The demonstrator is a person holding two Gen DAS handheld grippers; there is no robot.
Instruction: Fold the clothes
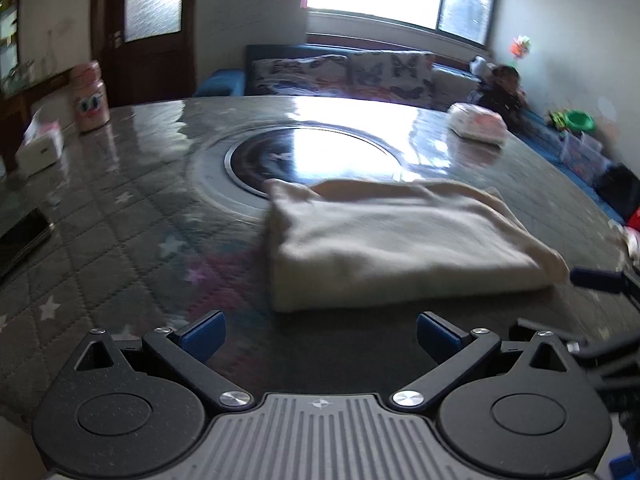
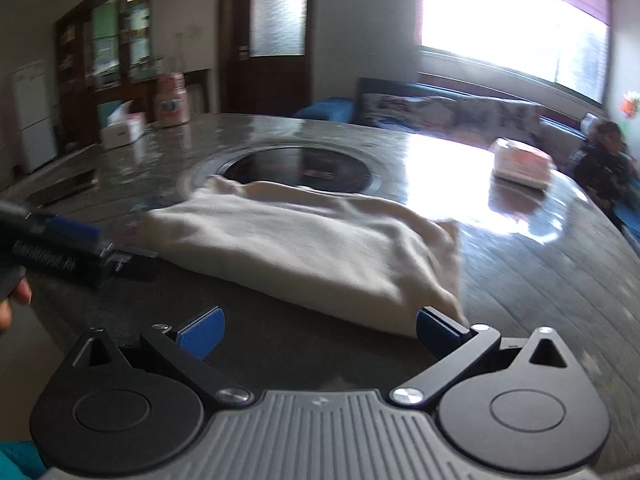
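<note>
While the folded cream garment [image 1: 400,240] lies flat on the table [image 1: 120,216], near its front edge and just short of the dark round inset [image 1: 312,160] at the centre, both tools are held spread w/ nothing between the blue pads. The left gripper [image 1: 320,334] sits just before the garment's near edge, apart from it; the right gripper [image 2: 320,330] is seen w/ its right pad against the cloth's near corner. Nothing is stacked on the garment. Around it: a pink bottle [image 1: 89,98] and a white tissue box [image 1: 40,146] toward the far left edge, a white-and-pink pack [image 1: 478,122] toward the far right edge, a dark flat device [image 1: 20,240] at the left edge. A sofa w/ butterfly cushions [image 1: 360,70] is seen beyond the table. Only the right view shows the fridge [image 2: 34,116] and cabinet, plus the left tool from the side; the left view catches a tip of the right tool at its right margin.
</note>
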